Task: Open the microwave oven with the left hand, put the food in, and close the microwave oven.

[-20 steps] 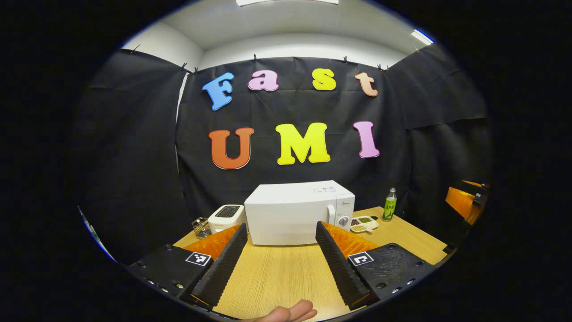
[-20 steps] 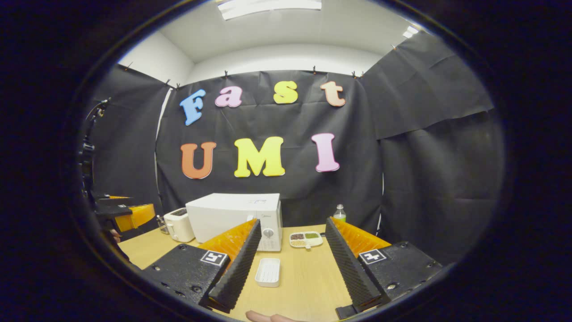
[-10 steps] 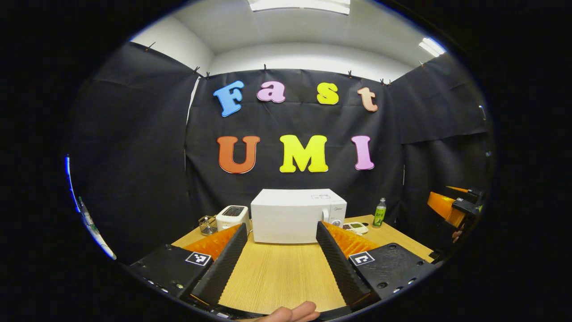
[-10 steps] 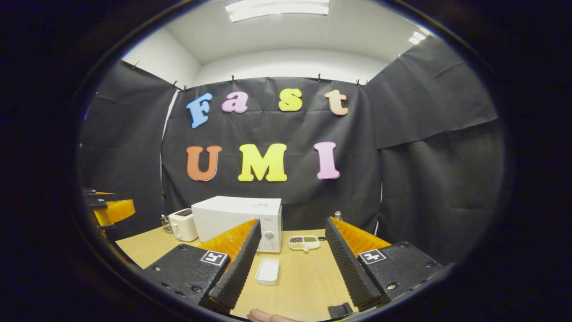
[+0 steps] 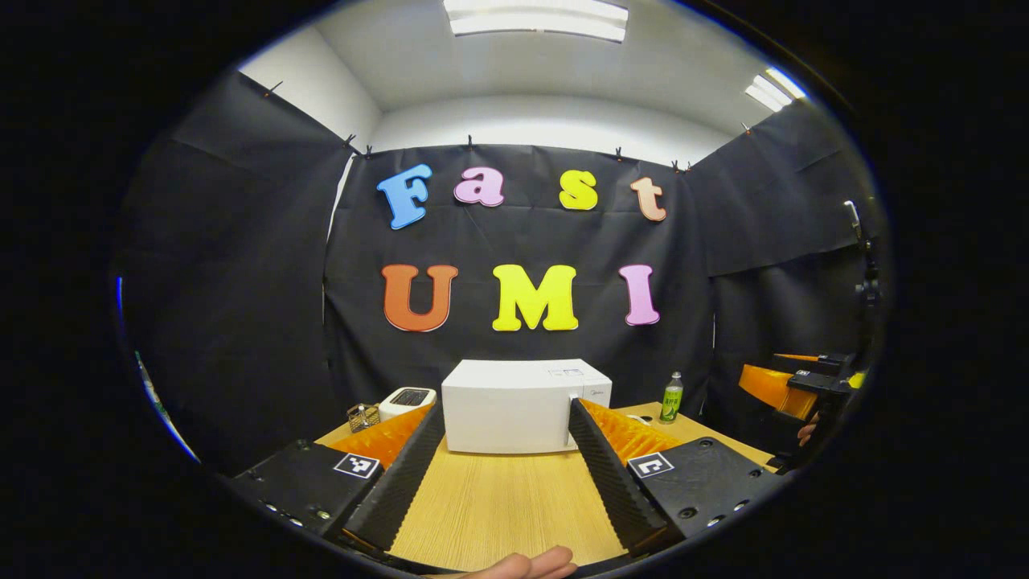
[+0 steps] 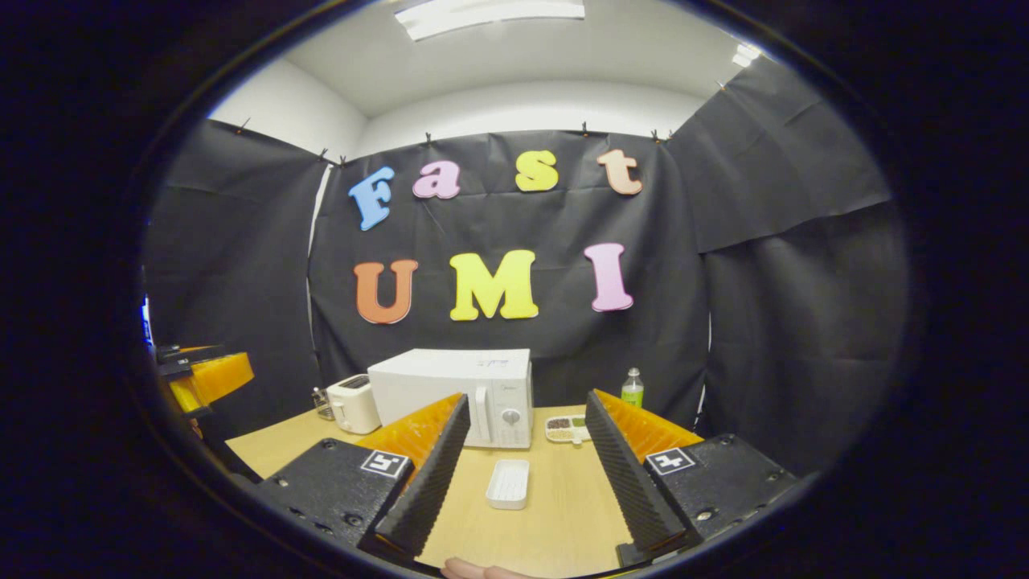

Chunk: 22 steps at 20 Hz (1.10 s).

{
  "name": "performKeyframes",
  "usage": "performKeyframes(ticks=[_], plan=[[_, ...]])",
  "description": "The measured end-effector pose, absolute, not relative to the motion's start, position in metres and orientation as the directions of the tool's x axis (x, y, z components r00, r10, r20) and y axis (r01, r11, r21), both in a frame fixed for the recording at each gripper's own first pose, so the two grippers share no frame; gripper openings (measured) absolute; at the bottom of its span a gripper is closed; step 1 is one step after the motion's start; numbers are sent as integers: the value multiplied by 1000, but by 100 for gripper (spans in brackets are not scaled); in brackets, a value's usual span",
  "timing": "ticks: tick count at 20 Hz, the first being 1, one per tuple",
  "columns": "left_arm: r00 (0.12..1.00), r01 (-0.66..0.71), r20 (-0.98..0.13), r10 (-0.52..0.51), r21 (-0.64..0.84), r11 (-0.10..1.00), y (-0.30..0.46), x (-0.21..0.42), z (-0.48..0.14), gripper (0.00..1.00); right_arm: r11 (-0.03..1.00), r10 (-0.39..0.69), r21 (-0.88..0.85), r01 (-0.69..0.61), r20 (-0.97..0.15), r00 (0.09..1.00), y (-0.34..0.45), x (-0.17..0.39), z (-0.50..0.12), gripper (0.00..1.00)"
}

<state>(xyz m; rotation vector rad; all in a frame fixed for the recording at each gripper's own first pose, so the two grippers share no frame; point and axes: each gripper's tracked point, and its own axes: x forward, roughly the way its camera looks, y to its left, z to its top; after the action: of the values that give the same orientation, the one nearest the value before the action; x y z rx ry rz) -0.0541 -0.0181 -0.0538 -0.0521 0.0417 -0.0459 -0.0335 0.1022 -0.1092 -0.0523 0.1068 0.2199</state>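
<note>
A white microwave oven [image 5: 522, 406] stands shut at the back of the wooden table [image 5: 498, 507], also seen as the microwave oven [image 6: 458, 394] with its handle and dials on its right side. A small white ribbed tray [image 6: 508, 484] lies on the table in front of it. My left gripper [image 5: 502, 466] is open, well short of the oven, with nothing between its fingers. My right gripper [image 6: 522, 474] is open too, with the tray lying farther off between its fingers. The right gripper [image 5: 792, 386] shows at the far right in the left gripper view.
A white toaster [image 6: 352, 404] and a small wire basket [image 5: 363, 416] stand left of the oven. A divided dish of grains [image 6: 567, 429] and a green bottle [image 6: 633, 388] stand to its right. A fingertip [image 5: 530, 564] shows at the bottom edge.
Both grippers have drawn back from the table, so the oven looks smaller and lower. The right gripper's view has shifted so the oven and tray sit more to the right. Both stay open.
</note>
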Motion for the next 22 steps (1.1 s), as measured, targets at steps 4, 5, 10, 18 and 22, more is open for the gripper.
performKeyframes(ticks=[4,5,10,18,22], plan=[[997,32,-71,-37,-62,998,-12,-51,-68,96,974,220,-36,-225,-113,969,103,-36,-112,92],[997,26,-73,-30,-62,998,-10,-51,-68,96,974,220,-33,-225,-115,969,104,-36,-113,92],[996,24,-80,-29,-66,997,-8,-52,-73,95,973,223,-39,-229,-119,967,106,-35,-117,93],[997,46,-63,-48,-37,998,-17,-54,-75,95,970,234,-42,-241,-121,965,111,-35,-123,92],[997,51,-64,-54,-48,998,-20,-54,-77,95,971,228,-43,-235,-124,966,106,-34,-126,92]])
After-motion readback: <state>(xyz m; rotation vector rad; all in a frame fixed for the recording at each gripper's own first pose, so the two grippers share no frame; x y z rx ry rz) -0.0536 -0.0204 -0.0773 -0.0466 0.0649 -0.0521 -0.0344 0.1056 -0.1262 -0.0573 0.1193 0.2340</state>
